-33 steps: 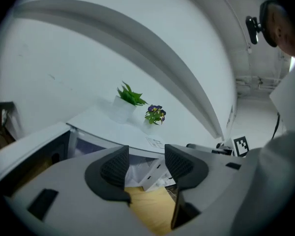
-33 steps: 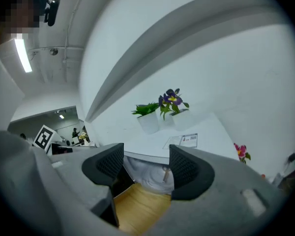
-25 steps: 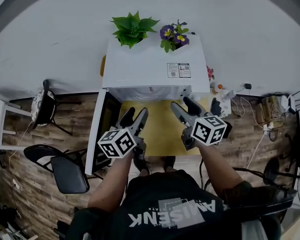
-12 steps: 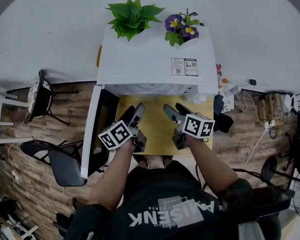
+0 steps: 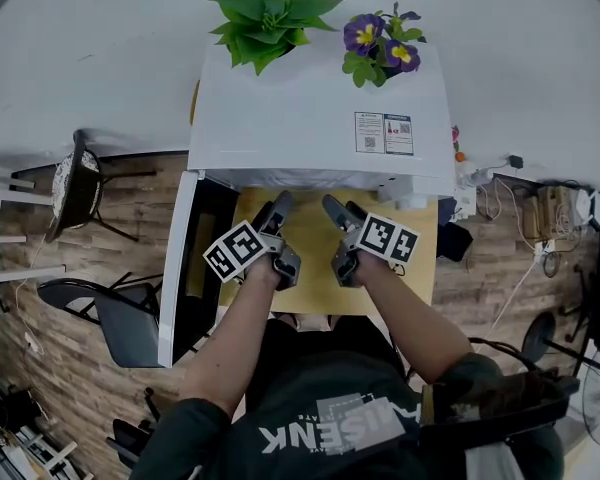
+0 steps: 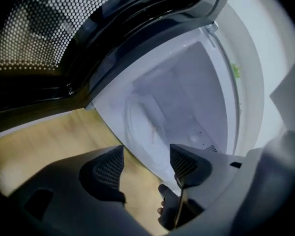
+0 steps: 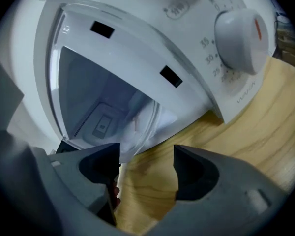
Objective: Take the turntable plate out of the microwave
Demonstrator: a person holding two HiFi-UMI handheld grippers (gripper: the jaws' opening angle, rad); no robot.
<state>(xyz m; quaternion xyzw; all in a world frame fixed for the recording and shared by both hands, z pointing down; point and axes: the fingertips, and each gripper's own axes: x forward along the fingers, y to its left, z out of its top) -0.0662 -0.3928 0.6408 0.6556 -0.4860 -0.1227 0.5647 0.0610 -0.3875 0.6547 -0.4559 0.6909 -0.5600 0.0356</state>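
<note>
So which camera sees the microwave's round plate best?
The left gripper view: it looks into the microwave onto most of the turntable plate. The right gripper view catches only its edge; the head view shows none.

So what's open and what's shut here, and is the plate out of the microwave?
Door: swung wide open.
Plate: lying inside the microwave, not yet touched.
Left gripper: jaws opening, nothing held.
Right gripper: jaws opening, nothing held.
</note>
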